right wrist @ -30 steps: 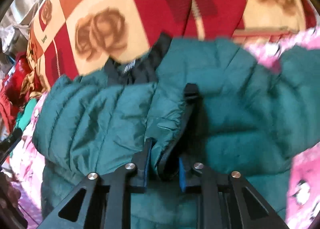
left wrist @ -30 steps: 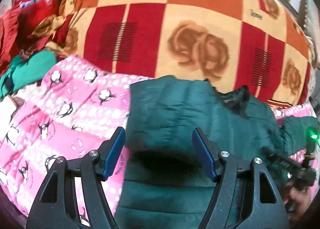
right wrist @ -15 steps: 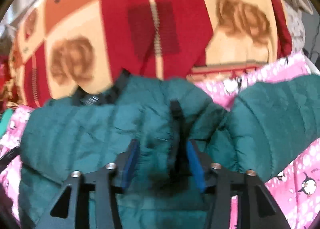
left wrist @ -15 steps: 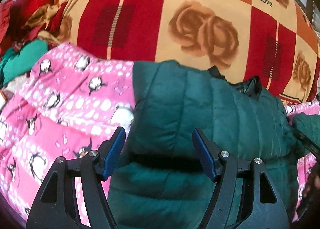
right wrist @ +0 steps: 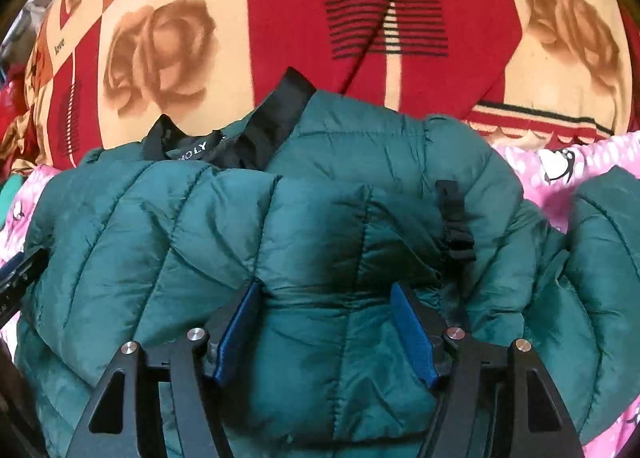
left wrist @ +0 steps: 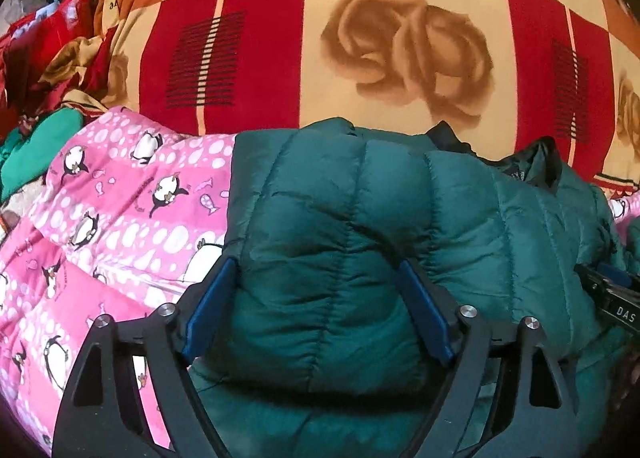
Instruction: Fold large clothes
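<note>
1. on the pink penguin-print quilt, in front of the red and orange rose blanket, lies the green puffer jacket, its upper part doubled over onto its body and the black collar at the far edge.
2. left gripper hangs over the jacket's left folded panel; its jaws are opening and straddle the padding without pinching it.
3. right gripper sits over the middle of the fold, jaws also opening, padding bulging between the pads but not clamped.
4. the step in hand looks like letting go after a fold: i would let the jaws part fully before lifting, so no fabric drags up.
5. lift straight off the padding; puffy fill springs back, so a light press along the crease should help.
6. mind the black strap on the right; it could catch a finger.
</note>
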`<state>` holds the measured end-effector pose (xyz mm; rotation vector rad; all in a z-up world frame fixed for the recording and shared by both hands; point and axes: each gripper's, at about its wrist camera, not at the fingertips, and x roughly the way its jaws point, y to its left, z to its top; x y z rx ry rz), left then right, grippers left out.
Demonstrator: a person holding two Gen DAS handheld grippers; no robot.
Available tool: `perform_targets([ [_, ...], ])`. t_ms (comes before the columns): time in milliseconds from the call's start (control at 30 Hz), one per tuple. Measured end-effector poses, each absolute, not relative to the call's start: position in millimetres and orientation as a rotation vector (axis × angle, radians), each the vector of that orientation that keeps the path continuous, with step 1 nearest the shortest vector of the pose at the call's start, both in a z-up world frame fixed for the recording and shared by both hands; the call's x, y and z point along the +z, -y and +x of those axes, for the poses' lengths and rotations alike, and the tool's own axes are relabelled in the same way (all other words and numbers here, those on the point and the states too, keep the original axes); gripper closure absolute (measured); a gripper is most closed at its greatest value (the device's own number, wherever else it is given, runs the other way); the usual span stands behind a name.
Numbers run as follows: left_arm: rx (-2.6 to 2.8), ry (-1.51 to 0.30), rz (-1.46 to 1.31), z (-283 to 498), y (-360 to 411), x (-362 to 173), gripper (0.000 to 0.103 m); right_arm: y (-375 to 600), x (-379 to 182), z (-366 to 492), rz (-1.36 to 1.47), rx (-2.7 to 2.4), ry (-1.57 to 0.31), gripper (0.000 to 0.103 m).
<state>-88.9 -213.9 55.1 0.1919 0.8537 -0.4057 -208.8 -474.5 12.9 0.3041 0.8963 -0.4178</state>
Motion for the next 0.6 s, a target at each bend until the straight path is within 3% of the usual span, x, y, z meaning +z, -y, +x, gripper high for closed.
perform_targets([
  [267, -0.407, -0.883, 0.134, -83, 207, 50, 0.015, 465, 56, -255, 0.274, -0.417, -0.816, 0.039],
  [467, -0.396, -0.862, 0.151, -88, 209, 50, 0.014, 474, 13, -252, 0.275, -0.466, -0.932, 0.036],
  [600, -0.383, -0.862, 0.165, -97, 203, 61, 0.014, 477, 24, -262, 0.306, -0.471, -0.91, 0.036],
])
